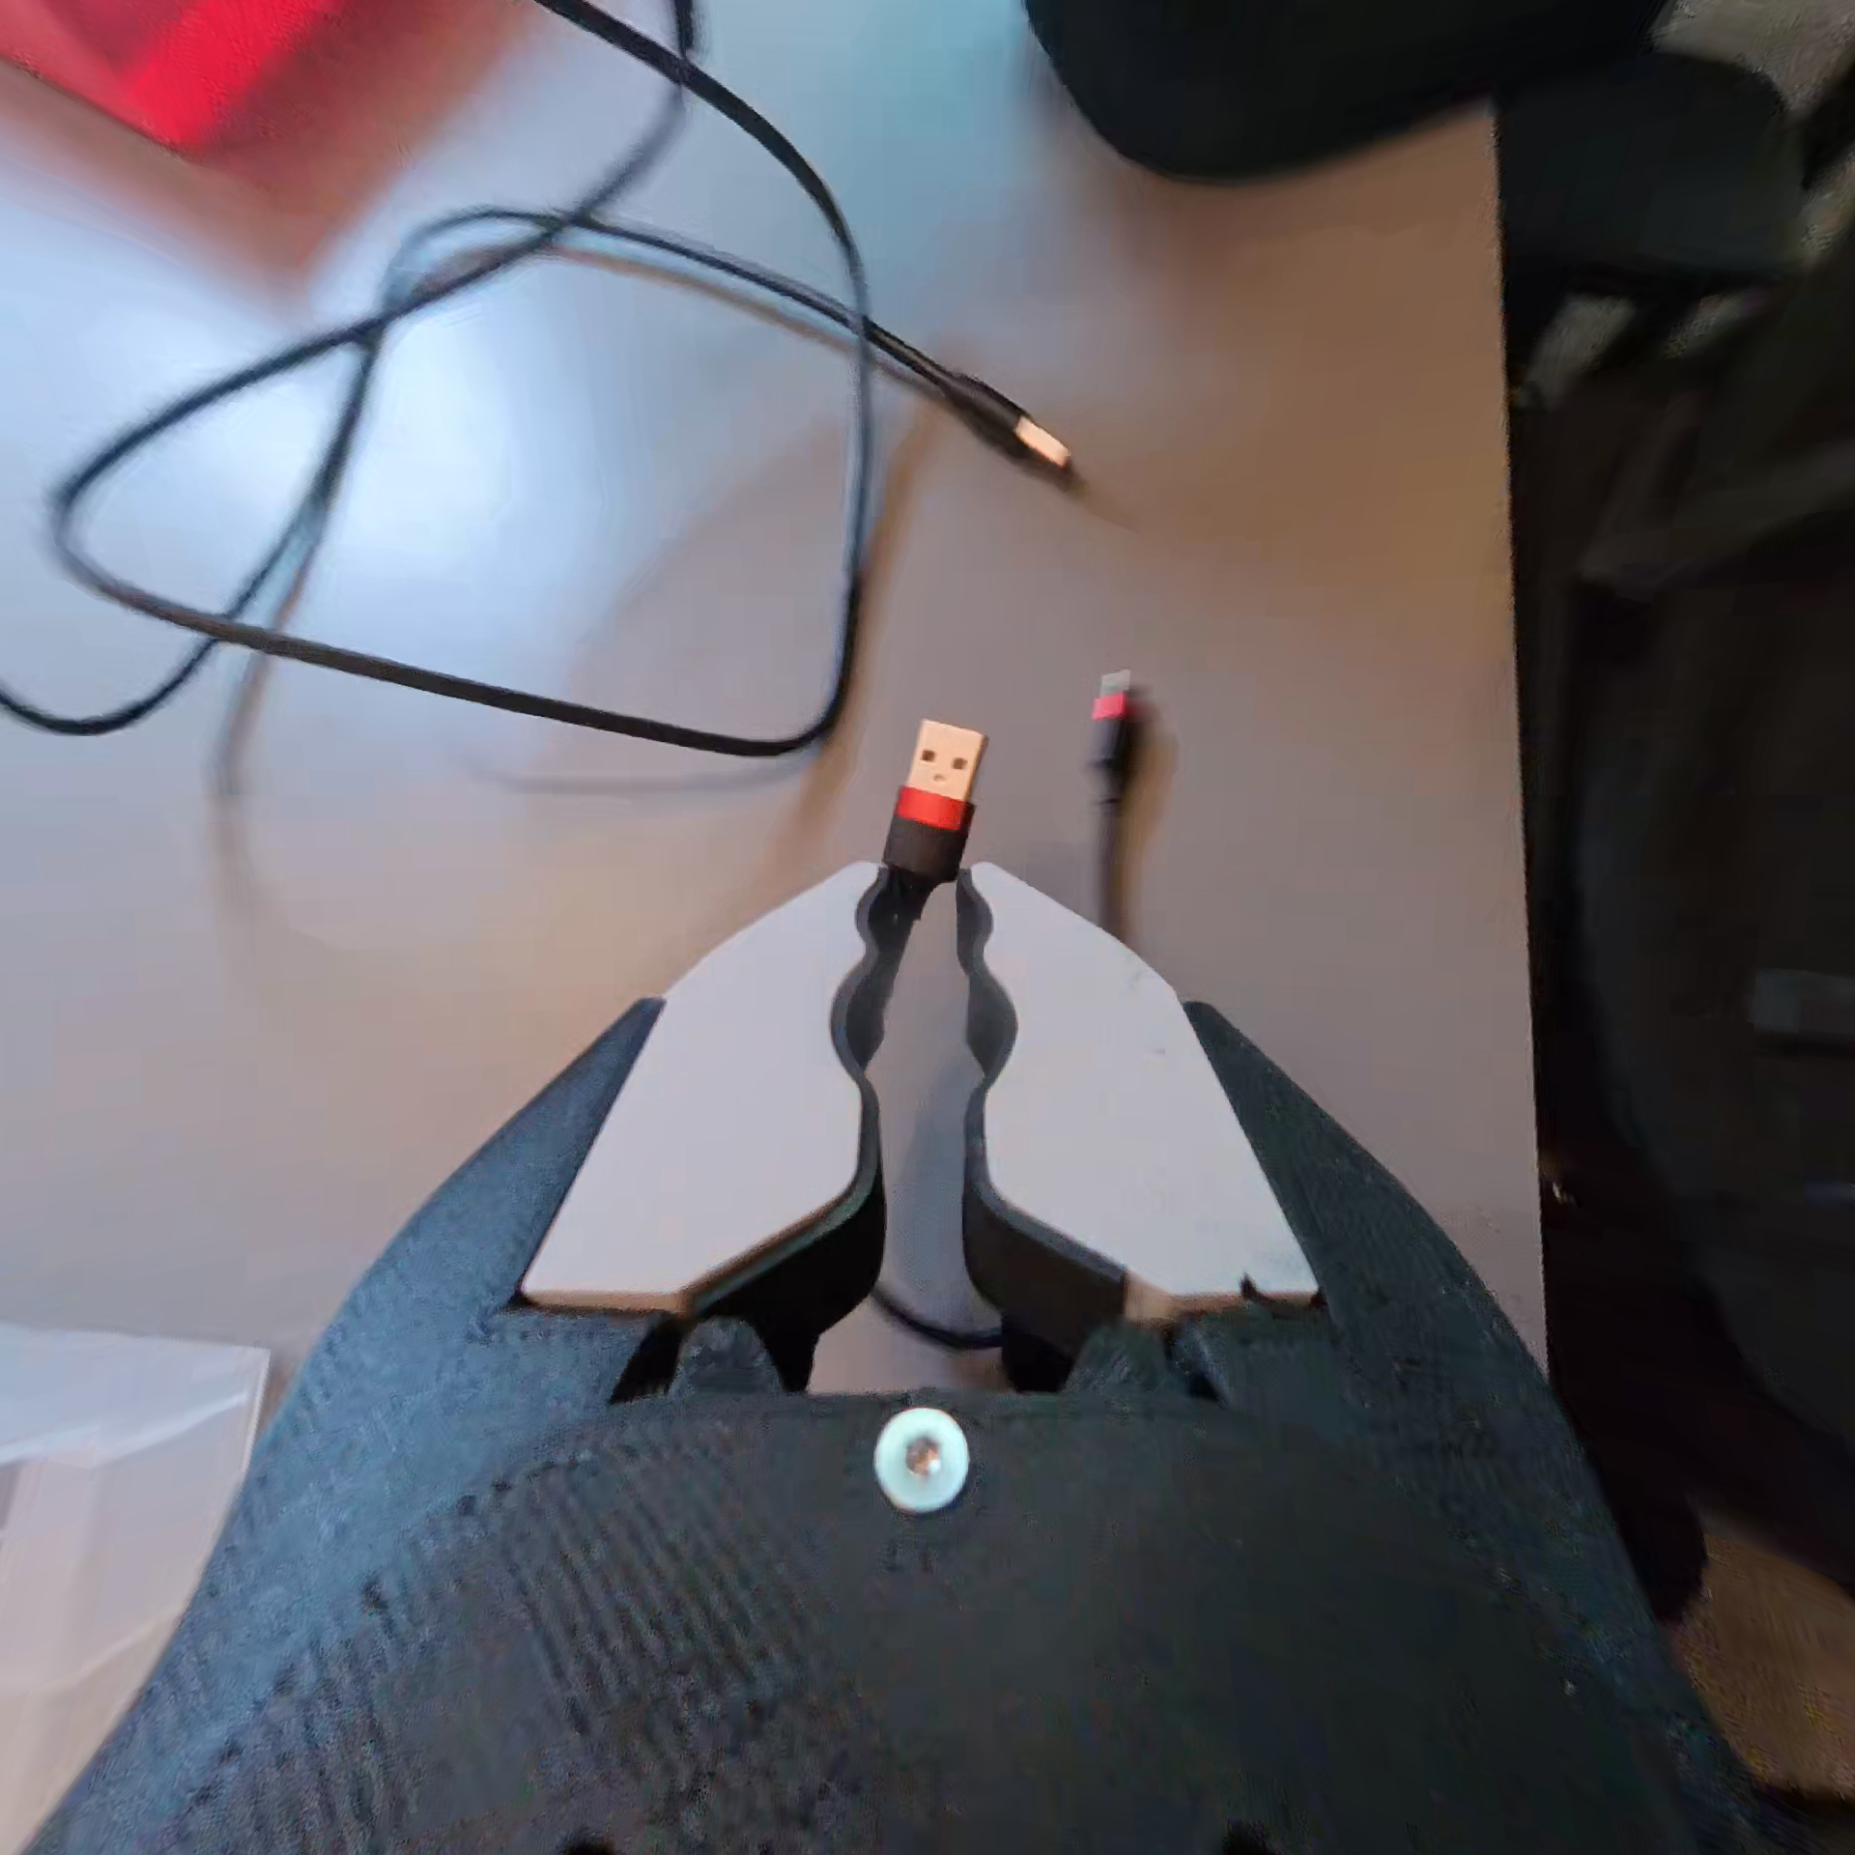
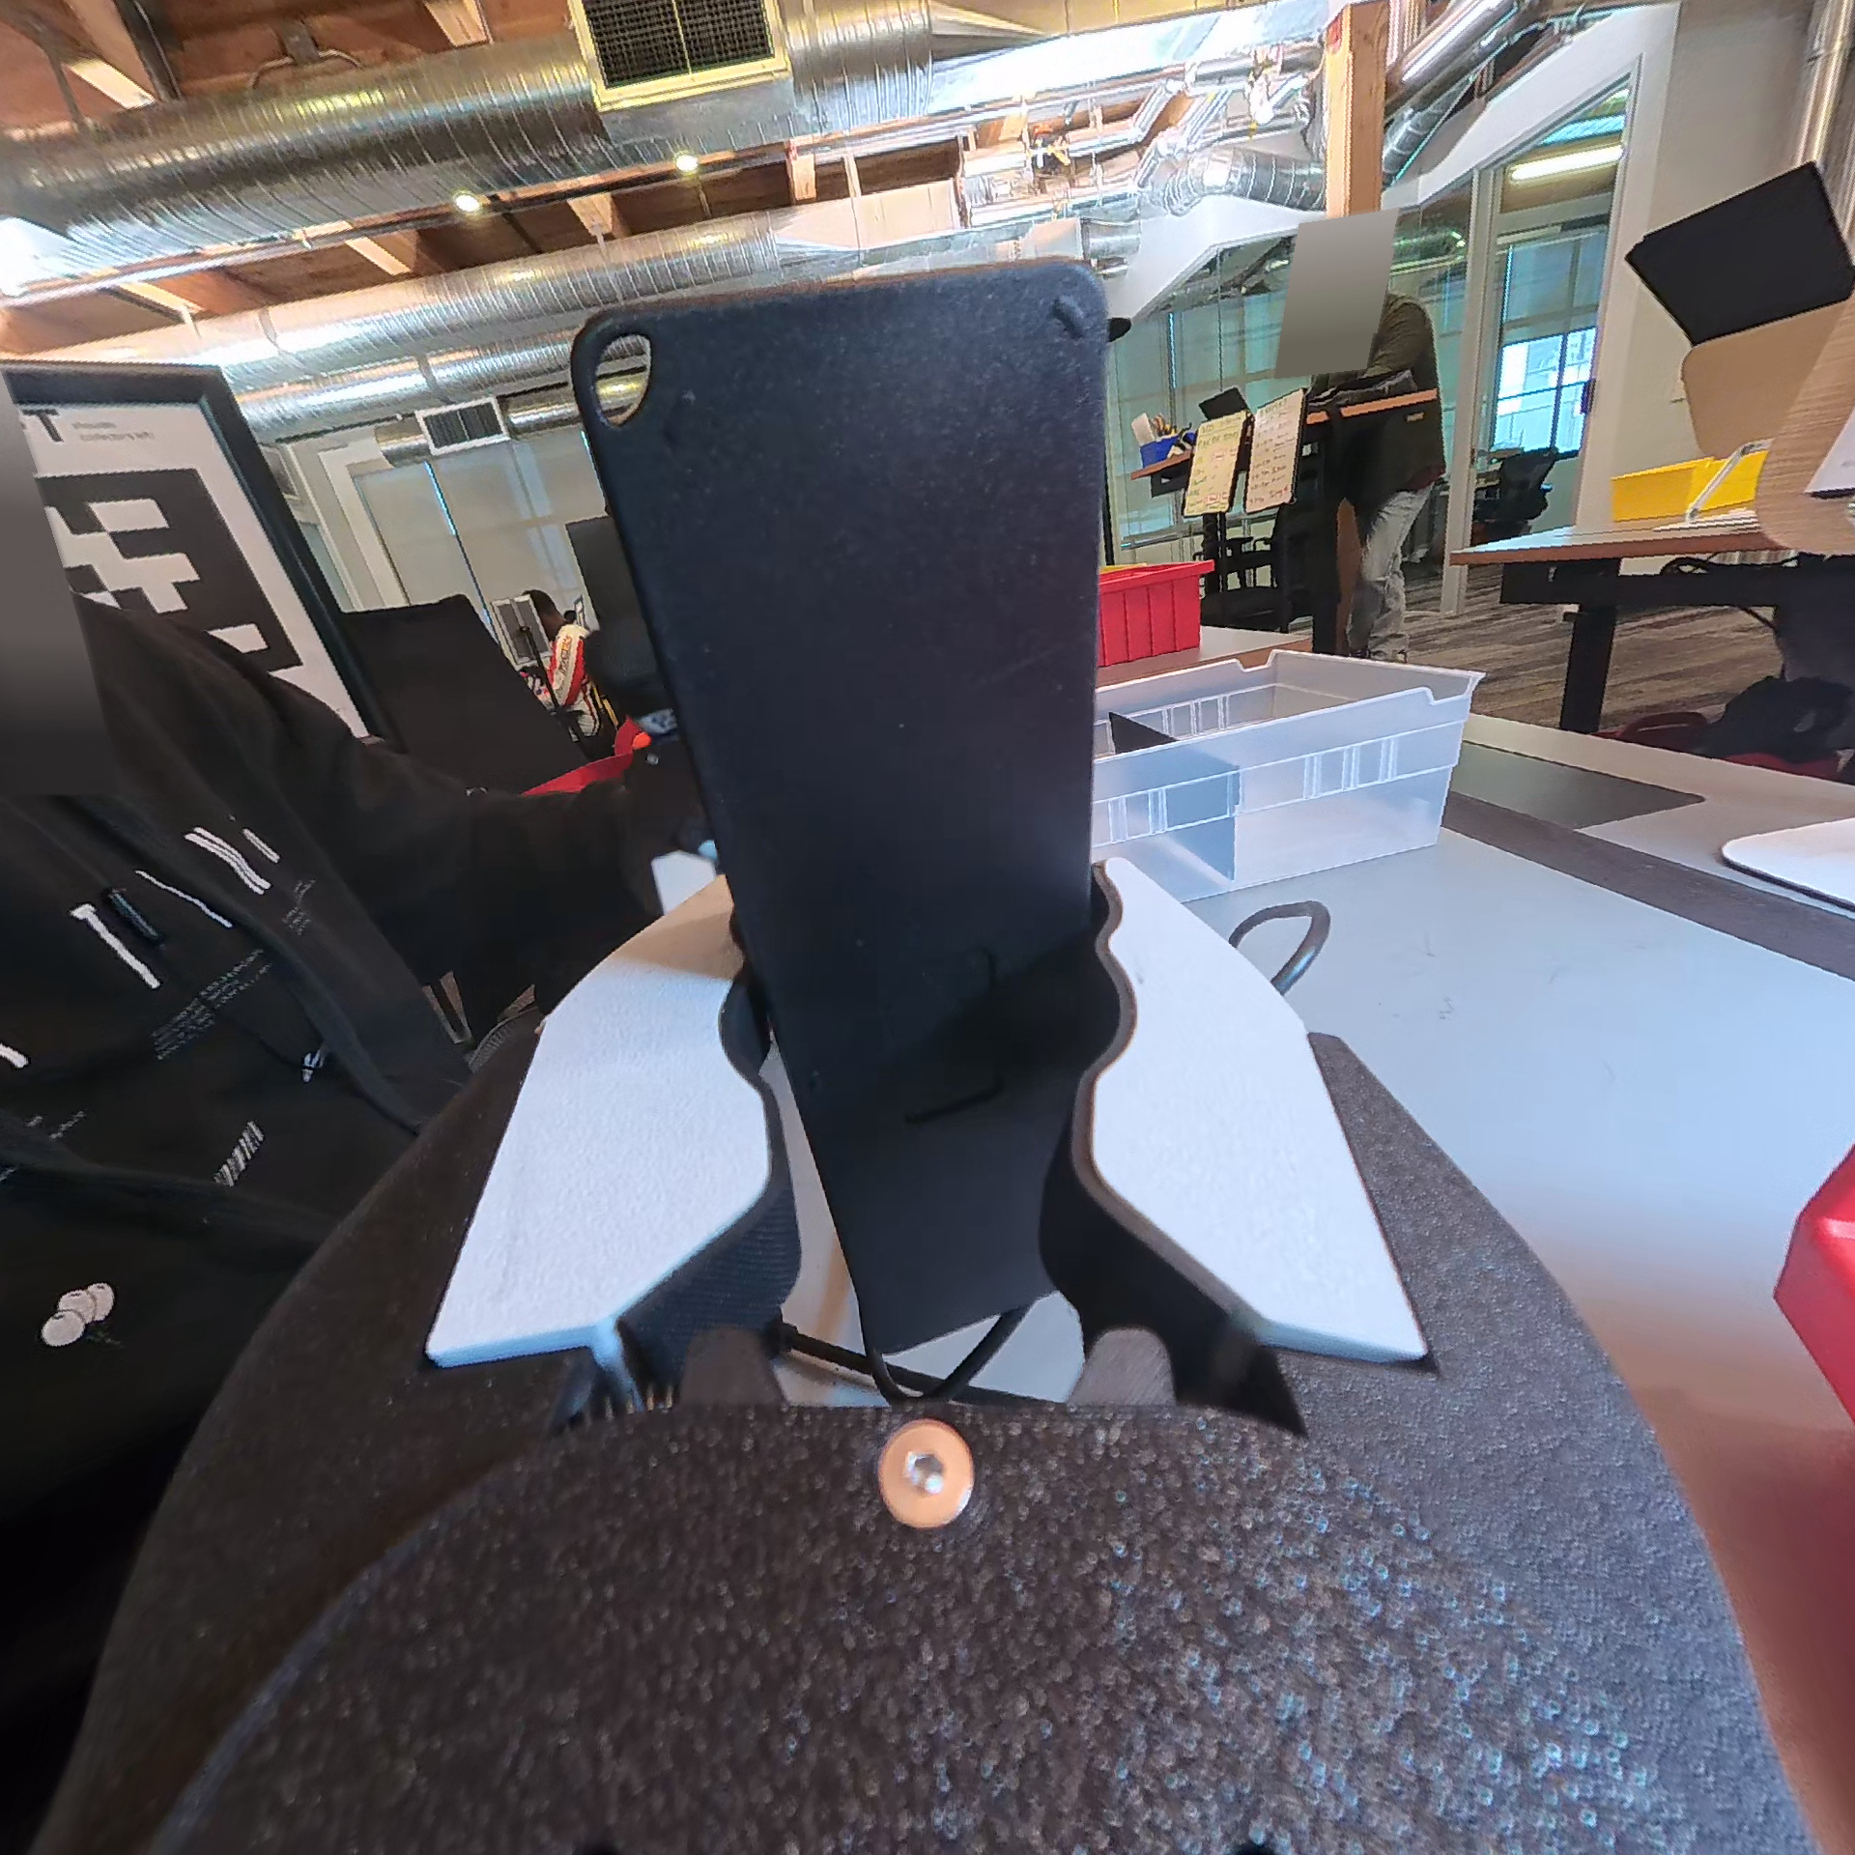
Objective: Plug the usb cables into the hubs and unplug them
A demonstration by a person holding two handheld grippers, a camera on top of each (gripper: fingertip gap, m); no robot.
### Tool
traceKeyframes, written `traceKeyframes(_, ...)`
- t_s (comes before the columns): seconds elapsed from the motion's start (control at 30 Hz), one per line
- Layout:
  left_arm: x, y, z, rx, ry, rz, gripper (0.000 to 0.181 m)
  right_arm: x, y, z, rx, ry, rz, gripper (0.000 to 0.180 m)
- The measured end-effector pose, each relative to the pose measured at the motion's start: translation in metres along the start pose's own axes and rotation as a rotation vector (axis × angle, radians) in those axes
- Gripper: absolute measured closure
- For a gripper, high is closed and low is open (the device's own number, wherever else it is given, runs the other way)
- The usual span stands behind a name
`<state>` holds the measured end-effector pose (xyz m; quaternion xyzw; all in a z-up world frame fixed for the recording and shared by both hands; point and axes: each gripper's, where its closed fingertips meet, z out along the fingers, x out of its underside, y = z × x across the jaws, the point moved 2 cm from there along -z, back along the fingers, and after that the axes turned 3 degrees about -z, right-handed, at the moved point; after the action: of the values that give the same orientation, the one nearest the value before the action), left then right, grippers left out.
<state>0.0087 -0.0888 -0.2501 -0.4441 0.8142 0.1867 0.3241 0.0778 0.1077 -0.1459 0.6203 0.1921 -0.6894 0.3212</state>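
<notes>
Right gripper nearest, clamped on an upright black hub before a clear bin, left gripper pinching a red-collared usb plug above the grey table, loose black cable and second plug lying beyond

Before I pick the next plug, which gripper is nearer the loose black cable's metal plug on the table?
Left. The left gripper hovers just short of that plug, shut on a red-banded USB plug. The right gripper holds a black hub upright; the plug isn't in its view.
</notes>
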Motion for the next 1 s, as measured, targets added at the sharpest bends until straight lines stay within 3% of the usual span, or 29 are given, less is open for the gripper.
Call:
traceKeyframes(0.13,0.012,-0.017,-0.001,0.175,0.117,0.050,0.166,0.000,0.000,0.000,0.002,0.000,-0.003,0.120)
traceKeyframes(0.23,0.013,-0.003,-0.001,0.180,0.175,0.037,0.161,-0.001,0.001,0.000,0.001,0.001,-0.005,0.121)
traceKeyframes(0.4,0.028,-0.013,0.013,0.341,0.335,0.005,0.154,-0.001,0.002,0.000,0.002,0.006,-0.009,0.120)
traceKeyframes(0.47,0.028,-0.016,0.016,0.337,0.354,0.058,0.161,-0.001,0.002,0.000,0.002,0.005,-0.011,0.120)
traceKeyframes(0.6,0.031,-0.013,0.017,0.273,0.403,0.167,0.171,-0.001,0.002,0.000,-0.002,0.008,-0.014,0.120)
traceKeyframes(0.67,0.025,0.013,0.016,0.092,0.403,0.156,0.175,-0.001,0.002,0.000,-0.003,0.008,-0.014,0.120)
traceKeyframes(0.8,-0.019,0.078,-0.024,-0.305,0.160,0.079,0.178,-0.003,0.003,-0.001,0.003,0.001,-0.022,0.120)
traceKeyframes(0.87,-0.042,0.084,-0.052,-0.407,0.056,0.118,0.178,-0.005,0.002,-0.002,0.010,-0.006,-0.023,0.120)
traceKeyframes(1.0,-0.039,0.031,-0.047,-0.173,0.077,0.177,0.178,-0.005,0.000,-0.003,0.013,-0.012,-0.013,0.120)
